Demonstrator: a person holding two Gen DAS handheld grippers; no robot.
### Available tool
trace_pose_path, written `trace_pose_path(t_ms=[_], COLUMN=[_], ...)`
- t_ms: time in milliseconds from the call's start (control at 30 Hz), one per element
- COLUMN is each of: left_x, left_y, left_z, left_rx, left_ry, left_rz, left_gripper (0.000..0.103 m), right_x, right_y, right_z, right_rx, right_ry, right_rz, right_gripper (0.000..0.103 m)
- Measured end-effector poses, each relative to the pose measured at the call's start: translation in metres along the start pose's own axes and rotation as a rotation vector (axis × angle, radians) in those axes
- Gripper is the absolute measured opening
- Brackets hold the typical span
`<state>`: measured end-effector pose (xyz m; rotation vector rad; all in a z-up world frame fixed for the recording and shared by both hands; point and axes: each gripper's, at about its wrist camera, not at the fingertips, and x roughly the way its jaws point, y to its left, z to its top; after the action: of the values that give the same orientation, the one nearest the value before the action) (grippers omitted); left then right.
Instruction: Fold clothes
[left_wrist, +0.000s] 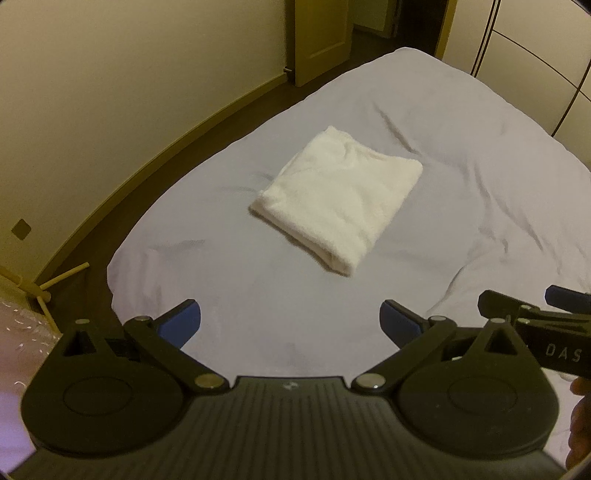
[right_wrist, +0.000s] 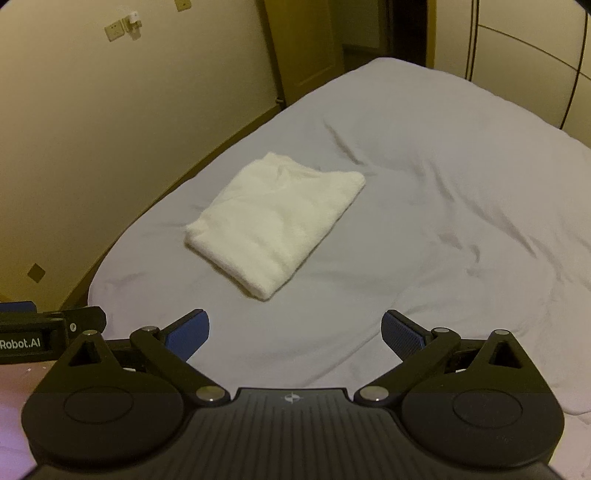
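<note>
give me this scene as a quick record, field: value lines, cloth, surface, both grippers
cloth: white towel, folded into a compact rectangle
surface: bed with pale sheet, wrinkled on its right part
towel position: lying flat on the sheet, ahead of both grippers
left gripper: open, holding nothing, apart from the towel
right gripper: open, holding nothing, apart from the towel

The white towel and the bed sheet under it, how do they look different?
The white towel is folded into a compact, thick rectangle with neat edges; the bed sheet is spread out in a single layer across the mattress. The towel looks fluffy and cream white, while the sheet is smooth and pale grey-lilac. The towel's top is fairly flat, but the sheet shows creases on its right side. Both are plain, unpatterned fabric, and neither tool touches them.
</note>
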<state>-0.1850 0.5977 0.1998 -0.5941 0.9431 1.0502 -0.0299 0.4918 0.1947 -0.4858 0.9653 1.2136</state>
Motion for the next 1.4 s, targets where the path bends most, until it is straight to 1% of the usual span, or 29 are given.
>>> trace_pose_path(t_ms=[200,467,700,1100,1400], left_x=[-0.007,0.000,0.015,0.044,0.070], left_y=[-0.006,-0.012,-0.018,-0.046,-0.058], left_z=[-0.007,-0.005,0.003,0.026,0.041], left_rx=[-0.002,-0.004,-0.005,0.052,0.060], left_ry=[-0.001,0.013,0.028,0.046,0.069], left_rz=[0.011,0.009,0.010,-0.012,-0.025], left_gripper=[0.102,0.102,0.102,0.102,0.102], right_x=[-0.002,0.010,0.027,0.048,0.067], right_y=[-0.005,-0.009,-0.019,-0.048,-0.066], right_z=[-0.003,-0.001,0.005,0.022,0.037], right_rx=[-0.012,-0.018,-0.022,0.015,0.029], right_ry=[0.014,0.048,0.084,0.119,0.149], right_rz=[0.013,0.015,0.004,-0.023,-0.037], right_gripper=[0.102,0.102,0.102,0.102,0.102])
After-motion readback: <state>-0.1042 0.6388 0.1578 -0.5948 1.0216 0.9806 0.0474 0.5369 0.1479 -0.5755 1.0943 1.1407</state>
